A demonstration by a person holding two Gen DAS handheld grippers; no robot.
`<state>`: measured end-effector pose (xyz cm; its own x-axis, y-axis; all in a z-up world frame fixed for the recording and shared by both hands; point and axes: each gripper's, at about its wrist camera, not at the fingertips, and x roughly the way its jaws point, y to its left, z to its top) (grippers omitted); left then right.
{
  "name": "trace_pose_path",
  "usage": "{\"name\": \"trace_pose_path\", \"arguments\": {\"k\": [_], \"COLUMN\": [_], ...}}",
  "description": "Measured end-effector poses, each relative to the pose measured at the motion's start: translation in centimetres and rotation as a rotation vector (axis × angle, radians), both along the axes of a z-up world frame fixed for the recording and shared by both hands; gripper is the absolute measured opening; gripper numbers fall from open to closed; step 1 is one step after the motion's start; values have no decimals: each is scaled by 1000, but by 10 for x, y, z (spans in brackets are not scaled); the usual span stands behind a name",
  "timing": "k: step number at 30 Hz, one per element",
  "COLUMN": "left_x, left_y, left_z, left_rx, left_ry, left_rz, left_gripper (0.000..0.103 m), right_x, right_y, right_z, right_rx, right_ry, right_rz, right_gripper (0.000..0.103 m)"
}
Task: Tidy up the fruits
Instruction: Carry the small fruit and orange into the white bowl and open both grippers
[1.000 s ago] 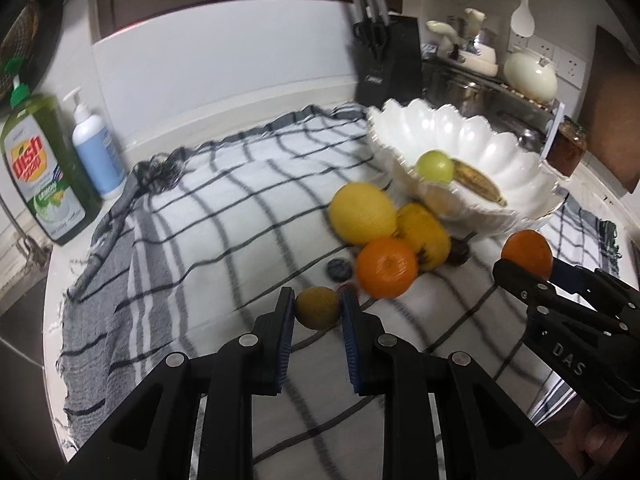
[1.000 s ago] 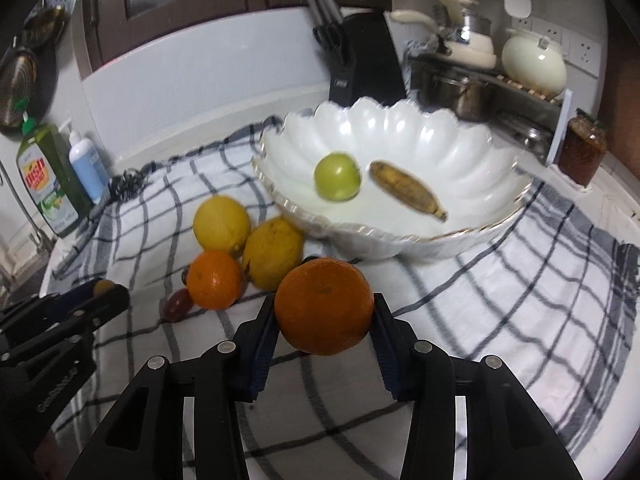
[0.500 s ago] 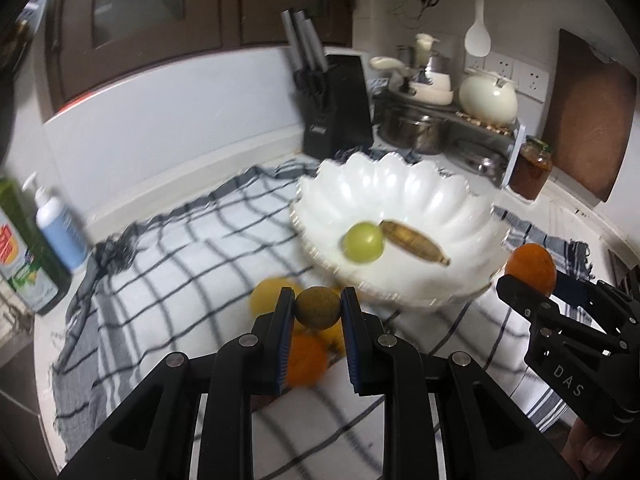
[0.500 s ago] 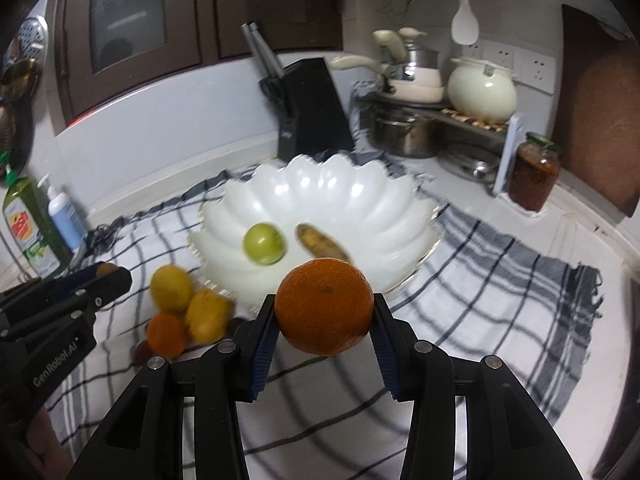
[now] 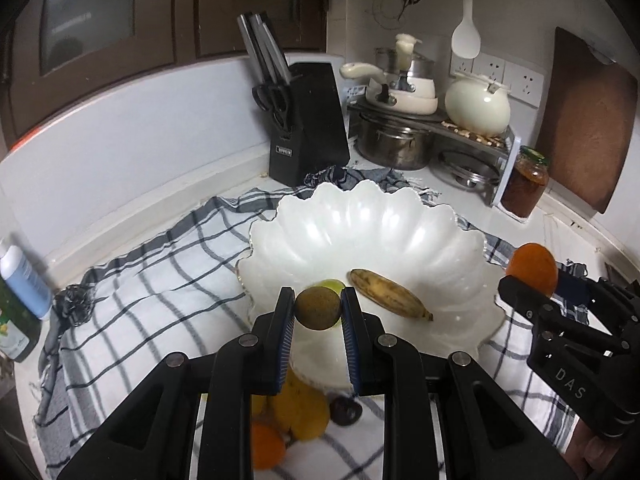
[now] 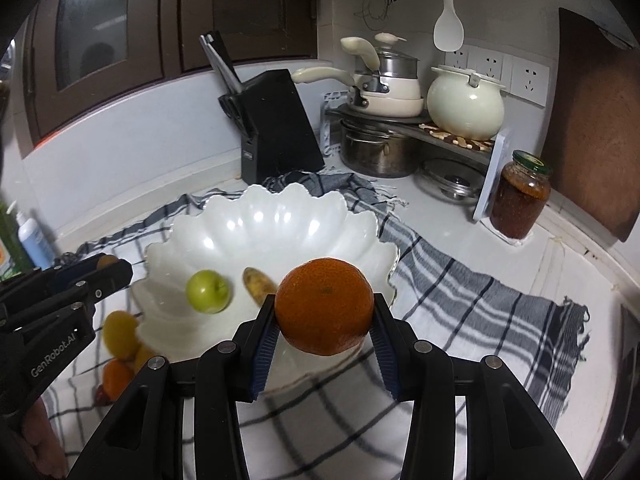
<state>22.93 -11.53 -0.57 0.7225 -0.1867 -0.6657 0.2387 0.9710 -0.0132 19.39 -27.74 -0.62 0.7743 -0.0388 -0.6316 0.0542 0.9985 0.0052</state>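
Note:
My left gripper [image 5: 318, 312] is shut on a small brown-green round fruit [image 5: 318, 307] and holds it above the near rim of the white scalloped bowl [image 5: 360, 224]. My right gripper [image 6: 325, 318] is shut on an orange [image 6: 325, 306], held above the bowl's [image 6: 260, 220] near right rim. In the bowl lie a green apple [image 6: 207, 291] and a spotted banana [image 5: 390, 294]. The right gripper with its orange also shows in the left wrist view [image 5: 532, 268]. On the checked cloth [image 6: 460, 280] outside the bowl lie yellow fruits [image 6: 120, 334], an orange [image 5: 266, 446] and a dark plum [image 5: 346, 410].
A black knife block [image 5: 304, 120] stands behind the bowl. Pots and a white kettle [image 5: 478, 106] sit on a rack at the back right, with a jar [image 6: 520, 198] beside it. Soap bottles [image 5: 20, 276] stand at the far left.
Both grippers rose with their fruits and moved toward the bowl. The left one lifted the small fruit off the cloth to above the bowl's rim.

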Motion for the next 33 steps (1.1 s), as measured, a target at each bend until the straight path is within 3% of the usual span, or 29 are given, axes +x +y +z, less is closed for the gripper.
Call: {"name": "trace_pose_path", "arguments": {"k": [10,20,23,24,25,29,32,33], "left_x": [37,48,48,47,46,41,37,36], "left_y": [-7,-13,-11,-10,-8,-3,0,2], "left_z": [-33,-52,-50,-49,-47,-42,-36,-35], "left_rx": [-10,-2,10,12,13,24,30,33], "left_ry": [79,121,116,111,102,85,73,68], "left_rz": [-7,-8,1,8,18,36,51,58], "left_gripper": [24,25,37,47,55,63,71,79], "right_x": [40,56,54,54,54,45,38,36], "right_y": [-9,-13,-11,-10,-9,-6,-3,-2], "right_z": [-26,-46,-44,-43,-42,-31,-21,-18], "right_rx": [10,22,18,14,15,-11,-28,-32], "right_ry": [65,123,112,110,108,56,24,16], "right_rz": [-7,-11,-14,-17,-17,-43,-61,-65], "right_gripper": [45,46,47,47,52,79,86,87]}}
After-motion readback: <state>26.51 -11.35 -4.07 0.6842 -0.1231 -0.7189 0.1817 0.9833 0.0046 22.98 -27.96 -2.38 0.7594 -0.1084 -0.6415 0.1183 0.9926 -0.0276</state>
